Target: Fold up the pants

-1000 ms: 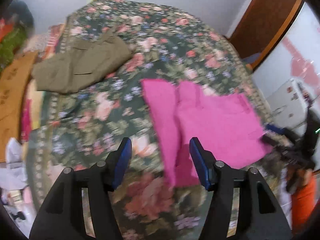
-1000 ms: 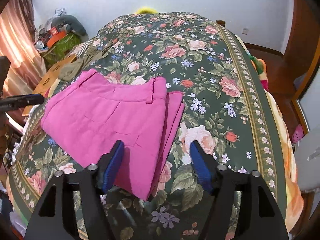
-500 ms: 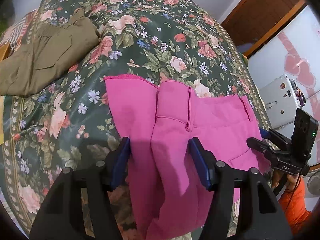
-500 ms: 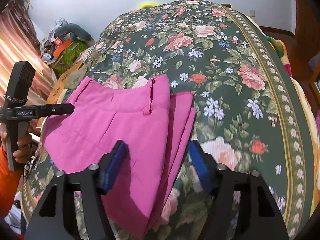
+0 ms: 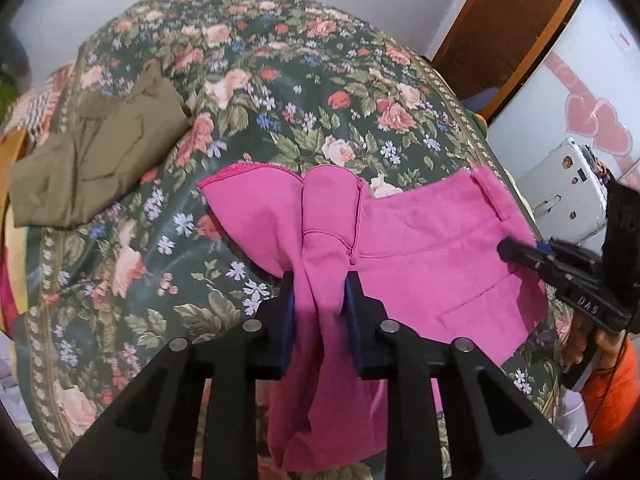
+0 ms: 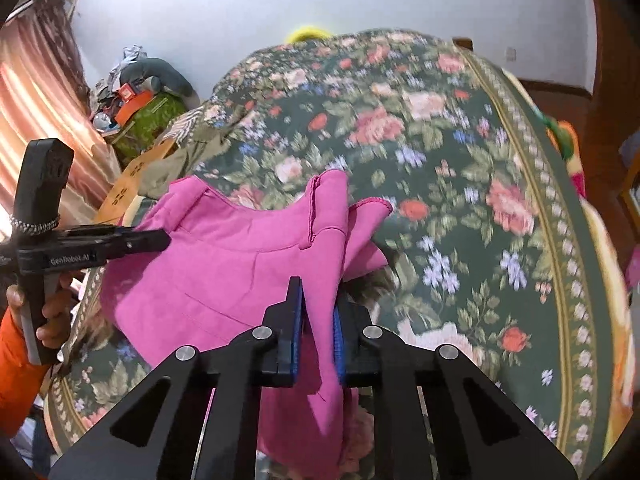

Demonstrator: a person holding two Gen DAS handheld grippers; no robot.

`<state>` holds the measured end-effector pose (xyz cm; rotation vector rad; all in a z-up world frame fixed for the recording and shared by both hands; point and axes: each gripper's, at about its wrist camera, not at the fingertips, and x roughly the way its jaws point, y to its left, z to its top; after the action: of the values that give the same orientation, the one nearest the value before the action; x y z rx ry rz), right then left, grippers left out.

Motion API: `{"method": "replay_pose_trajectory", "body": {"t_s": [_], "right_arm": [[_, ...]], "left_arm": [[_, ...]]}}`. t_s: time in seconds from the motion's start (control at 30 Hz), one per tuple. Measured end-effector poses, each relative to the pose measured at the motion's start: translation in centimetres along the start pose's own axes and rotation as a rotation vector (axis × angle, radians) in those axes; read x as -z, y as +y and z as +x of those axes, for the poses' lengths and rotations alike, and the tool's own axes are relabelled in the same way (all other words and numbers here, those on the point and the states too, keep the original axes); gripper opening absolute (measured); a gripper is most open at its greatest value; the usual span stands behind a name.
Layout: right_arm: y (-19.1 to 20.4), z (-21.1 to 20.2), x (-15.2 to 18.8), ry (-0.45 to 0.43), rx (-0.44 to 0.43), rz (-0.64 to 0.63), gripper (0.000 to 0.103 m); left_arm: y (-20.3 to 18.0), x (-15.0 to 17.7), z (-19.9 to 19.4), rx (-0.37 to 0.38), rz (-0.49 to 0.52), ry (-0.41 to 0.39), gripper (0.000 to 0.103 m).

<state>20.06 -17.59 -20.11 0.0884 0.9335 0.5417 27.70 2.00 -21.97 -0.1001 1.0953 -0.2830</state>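
The folded pink pants [image 5: 420,248] lie near the front edge of a floral bedspread [image 5: 280,92]. My left gripper [image 5: 319,300] is shut on the bunched left side of the pants, cloth pinched between its blue pads. My right gripper [image 6: 318,320] is shut on the right side of the pink pants [image 6: 224,264], and the cloth there is lifted off the bed. Each gripper shows in the other's view, the right one at the pants' far edge [image 5: 520,254], the left one at the other [image 6: 152,240].
Folded olive-green pants [image 5: 96,152] lie on the bed's left side. A white sewing machine [image 5: 568,196] and a wooden door [image 5: 504,28] stand to the right. Curtains [image 6: 40,112] and piled clutter [image 6: 148,92] are left of the bed [image 6: 460,152].
Both grippers have gone from open over the pants to shut on opposite ends of them. The pink cloth has bunched up and risen off the bedspread.
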Motion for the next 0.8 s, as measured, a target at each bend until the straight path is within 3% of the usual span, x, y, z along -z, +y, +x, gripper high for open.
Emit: {"method": "replay_pose_trajectory", "body": {"t_s": [0.37,0.57,0.8], "right_arm": [[6.3,-1.4,-5.0,-0.093,-0.015,-0.140,0.011],[10.5,-0.1,-9.0,-0.146,-0.037,-0.217,0.011],[14.7,2.9,-13.2,-0.181,-0.049,-0.308,0.011]], "left_arm": [[4.0,-1.0,-7.2,-0.055,-0.045,-0.156,0.022],[8.2,-2.5,-11.0,-0.099,-0.099,-0.254,0.022],[12.6,-4.8,-12.4,-0.189,-0.110,-0.328,0.022]]}}
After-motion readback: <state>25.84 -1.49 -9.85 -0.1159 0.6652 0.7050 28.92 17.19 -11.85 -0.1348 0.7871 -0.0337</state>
